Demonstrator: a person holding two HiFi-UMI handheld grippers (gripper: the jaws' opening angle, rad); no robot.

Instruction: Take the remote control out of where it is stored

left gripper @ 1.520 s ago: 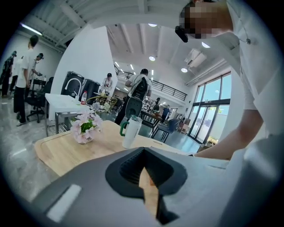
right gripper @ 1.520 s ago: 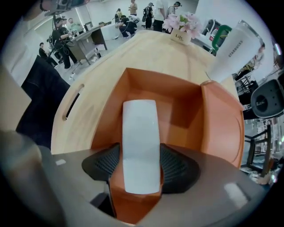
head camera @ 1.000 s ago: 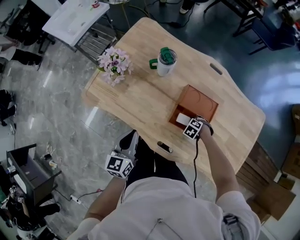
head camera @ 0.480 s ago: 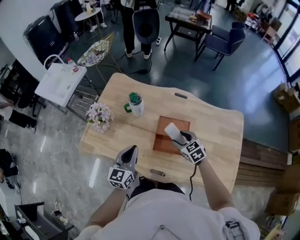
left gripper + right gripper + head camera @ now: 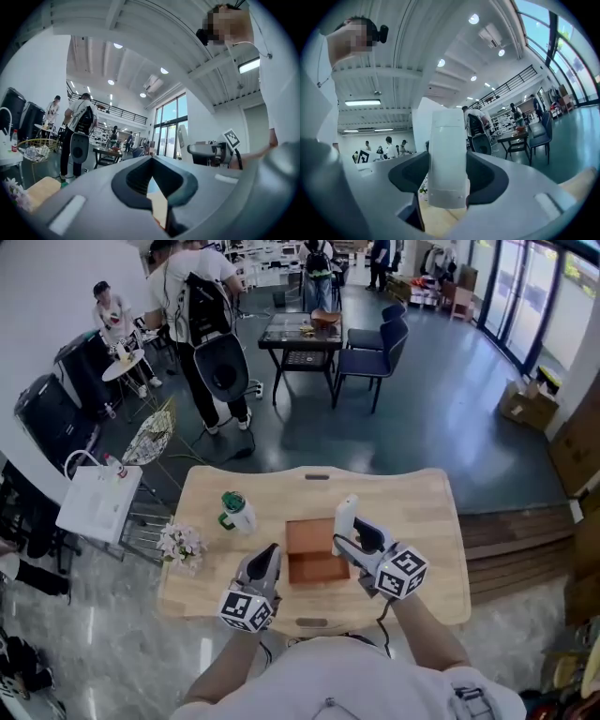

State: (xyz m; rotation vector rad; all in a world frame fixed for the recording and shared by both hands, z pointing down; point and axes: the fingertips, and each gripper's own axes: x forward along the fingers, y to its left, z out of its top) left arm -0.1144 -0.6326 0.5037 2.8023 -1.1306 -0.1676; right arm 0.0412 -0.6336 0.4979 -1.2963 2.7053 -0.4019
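Between your right tongs [image 5: 349,540], the white remote control [image 5: 346,515] stands upright, clamped by its lower end and held clear above the brown tray [image 5: 314,568], which lies on the table [image 5: 427,521] below and between both tongs. Your left tongs [image 5: 266,557] are pressed together on nothing, just beside the tray's left edge. Removal looks done, if the tray was its store; all that seems left is setting the remote down on bare table.

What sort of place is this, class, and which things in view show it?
Probably an open-plan office or workshop hall: tall glass doors, blue chairs at a dark table, and people standing on a polished floor beyond the wooden table.
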